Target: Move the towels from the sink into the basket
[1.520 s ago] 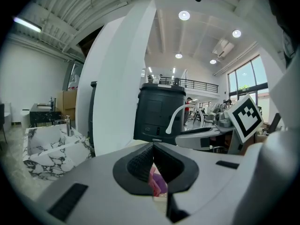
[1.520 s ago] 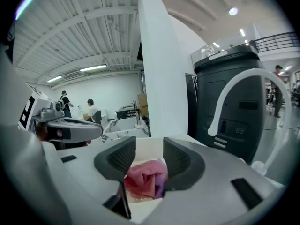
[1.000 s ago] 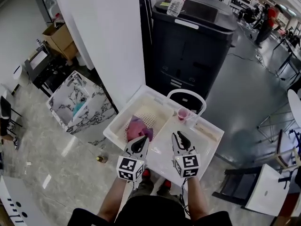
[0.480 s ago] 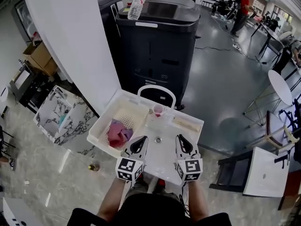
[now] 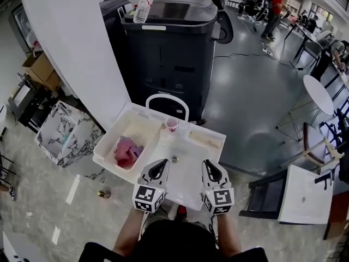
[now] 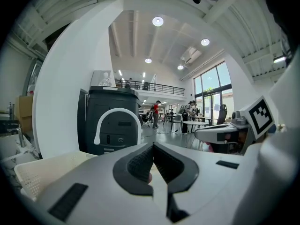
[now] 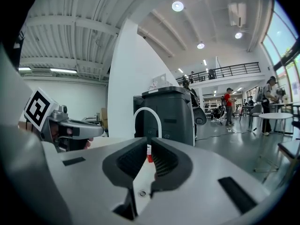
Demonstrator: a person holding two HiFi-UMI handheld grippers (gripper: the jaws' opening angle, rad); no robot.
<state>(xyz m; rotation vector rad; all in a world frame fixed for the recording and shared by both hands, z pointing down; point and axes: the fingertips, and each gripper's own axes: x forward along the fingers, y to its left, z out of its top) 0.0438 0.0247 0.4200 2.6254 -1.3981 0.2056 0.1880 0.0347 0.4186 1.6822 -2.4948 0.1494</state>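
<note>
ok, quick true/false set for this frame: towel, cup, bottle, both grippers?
1. A pink towel lies in the left compartment of the sink. True.
2. The right gripper holds a towel. False: its jaws have just been closing, with nothing between them.
3. A water bottle is on top of the black machine behind the sink. True.
4. The pink cup sits in the left compartment beside the towel. False: it stands by the white faucet, apart from the towel.
5. The left gripper is wide open. False: its jaws are together and empty.
</note>
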